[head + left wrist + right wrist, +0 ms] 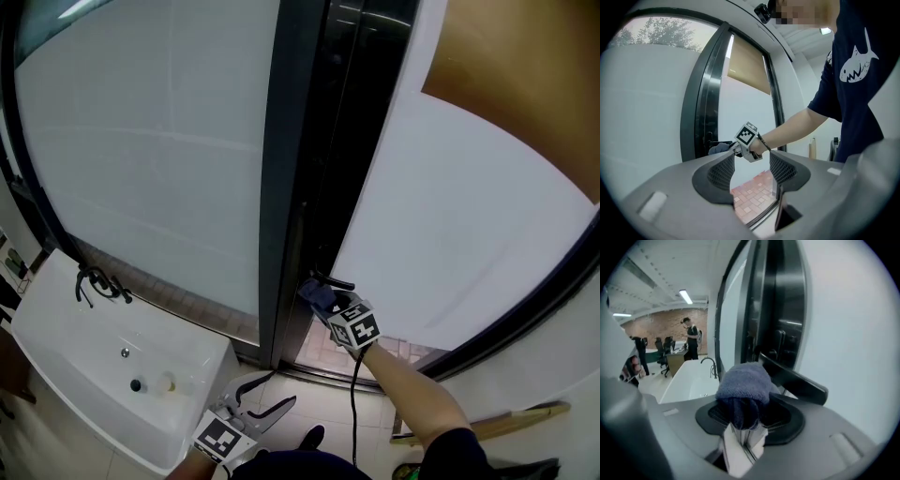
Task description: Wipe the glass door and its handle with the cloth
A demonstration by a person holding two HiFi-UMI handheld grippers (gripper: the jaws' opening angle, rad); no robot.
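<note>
When inspected at the door's dark edge, found right gripper clamped on folded blue cloth, just beside the black lever handle; contact not confirmed. Judged as the handle-wiping step. Found left gripper low, well apart from glass door, fingers spread, holding nothing. Next: hold clamp firm, draw cloth along lever's length, then proceed to pane.
</note>
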